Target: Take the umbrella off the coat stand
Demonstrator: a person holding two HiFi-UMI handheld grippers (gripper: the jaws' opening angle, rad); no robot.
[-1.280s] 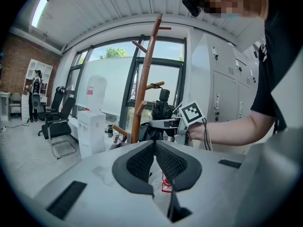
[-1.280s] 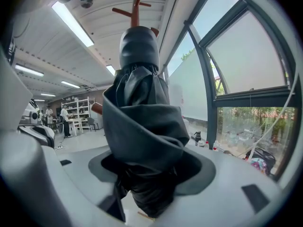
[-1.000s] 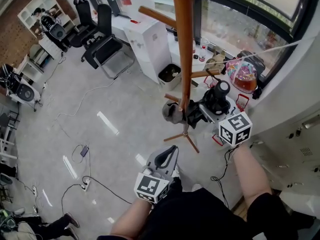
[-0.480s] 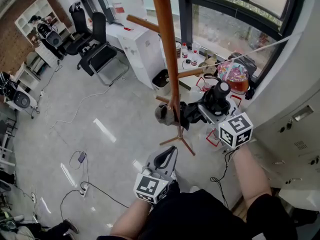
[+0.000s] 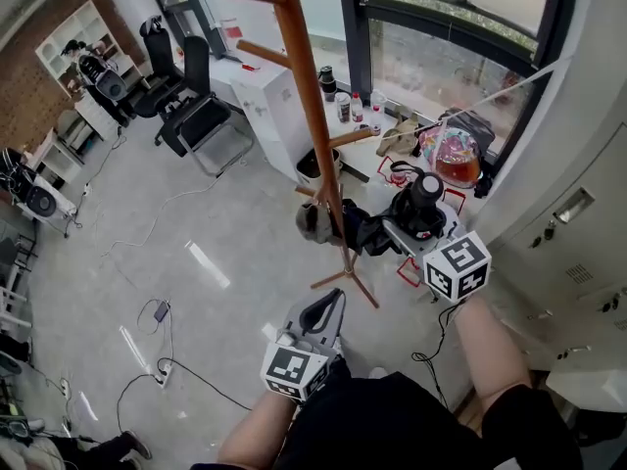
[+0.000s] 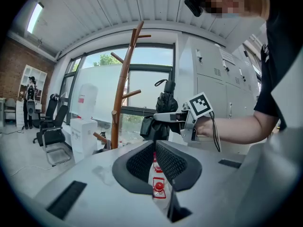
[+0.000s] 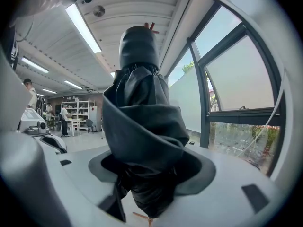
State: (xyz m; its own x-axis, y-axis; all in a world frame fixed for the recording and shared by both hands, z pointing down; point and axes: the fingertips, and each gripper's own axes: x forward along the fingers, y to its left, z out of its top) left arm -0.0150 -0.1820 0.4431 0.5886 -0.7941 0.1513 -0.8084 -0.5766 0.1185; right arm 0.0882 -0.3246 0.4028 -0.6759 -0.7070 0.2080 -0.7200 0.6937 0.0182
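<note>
The left gripper (image 5: 315, 323) sits closest to the person's body, its jaws closed together with nothing between them. Further out, the right gripper (image 5: 397, 229) is clamped around a folded black umbrella (image 5: 423, 200), which it holds upright. Just past that rises the wooden coat stand (image 5: 315, 140), with the umbrella off its pegs and just to its right. Black office chairs (image 5: 201, 91) stand beyond.

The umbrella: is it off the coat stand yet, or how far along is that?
Done: the right gripper is clamped on the folded black umbrella. In the left gripper view, window shows between the umbrella and the coat stand, so it looks lifted free. In hand: the umbrella, held in the air. Left: probably just carrying it well clear. The left gripper is shut and empty.
</note>
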